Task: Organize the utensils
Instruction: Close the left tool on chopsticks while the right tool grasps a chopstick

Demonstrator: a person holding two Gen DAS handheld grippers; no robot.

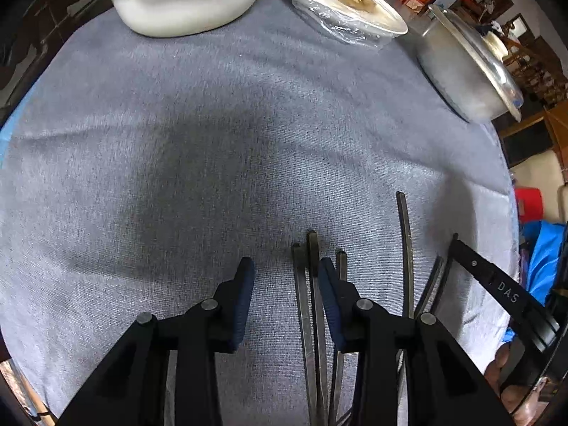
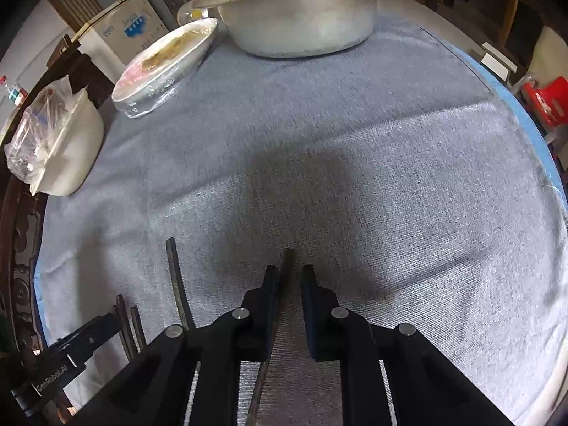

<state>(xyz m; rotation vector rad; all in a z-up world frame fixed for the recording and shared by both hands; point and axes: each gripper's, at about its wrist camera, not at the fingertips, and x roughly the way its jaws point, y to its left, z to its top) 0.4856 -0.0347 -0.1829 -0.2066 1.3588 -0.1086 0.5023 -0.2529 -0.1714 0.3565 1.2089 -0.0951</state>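
Step in hand: gathering dark chopsticks [image 1: 312, 305] lying loose on the grey tablecloth [image 1: 213, 142], near edge of the table.
Right gripper [image 2: 289, 277]: jaws narrowing to a small gap around one chopstick [image 2: 288, 266]; whether the pads are pressing on it, cannot tell.
Left gripper [image 1: 285, 277]: standing partly open over bare cloth, holding nothing; a bundle of sticks is lying just to its right.
Next move: judged, the right needing a firm pinch before lifting; the left needing to shift right to straddle the bundle.
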